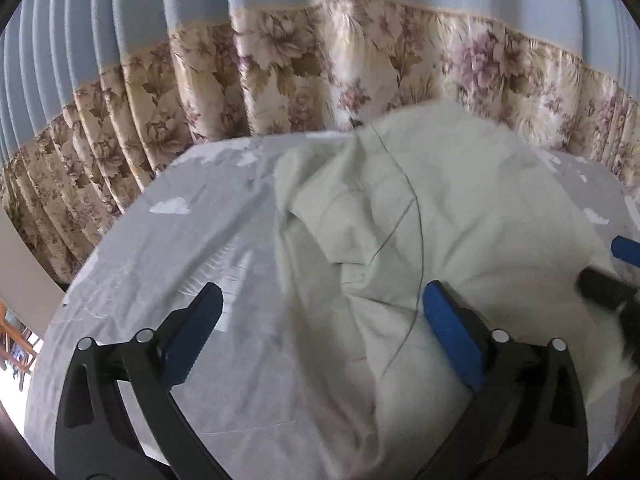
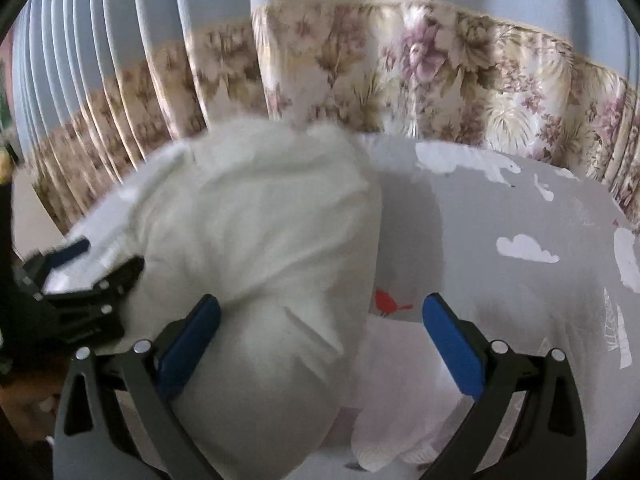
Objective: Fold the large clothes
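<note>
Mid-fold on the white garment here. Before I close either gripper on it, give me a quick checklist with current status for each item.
1. Left gripper open: ok, jaws spread wide.
2. Right gripper open: ok, jaws spread wide.
3. Cloth between left fingers: ok, the white garment lies bunched between them, though whether an edge sits within the pads' reach cannot be told.
4. Cloth between right fingers: ok, a rounded fold fills the left half of the gap.
5. Garment flat for folding: not ok, it is crumpled in a heap on the grey printed sheet.
6. Grippers apart from each other: ok, but close.
</note>
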